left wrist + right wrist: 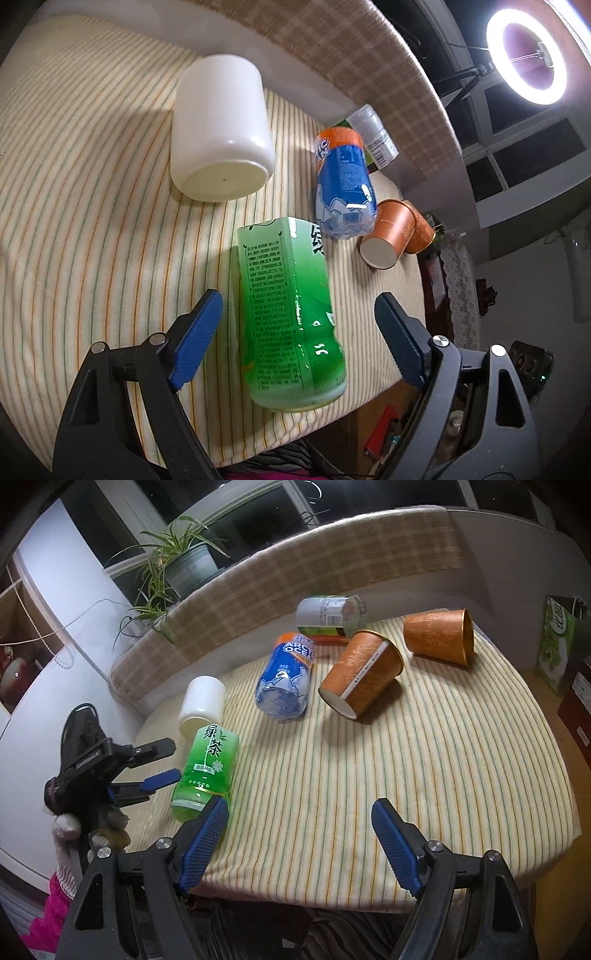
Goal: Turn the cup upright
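Six containers lie on their sides on the striped cloth-covered bench, presumably laid out so that each can be stood up in turn. Nearest the lower left of the right wrist view is the green-labelled plastic tea cup, its flat base toward the bench's near edge. The left hand-held gripper has its blue pads spread wide to either side of this cup, neither pad touching it yet. That straddle suggests the green cup is the one about to be flipped, with the jaws lined up across its body so it can be pivoted onto its base.

The right hand-held gripper hangs over bare cloth at the lower middle of its frame, jaws wide and holding nothing. It seems to be kept back from the work.

The left wrist view shows the close alignment and the base of the white plastic tumbler at upper centre, with the blue-and-orange labelled clear cup to its right. Only a sliver of the grey-labelled cup and the nearer orange paper cup appear there. The right wrist view alone shows the whole layout, including the second orange paper cup at upper right, and the left gripper seen from outside.
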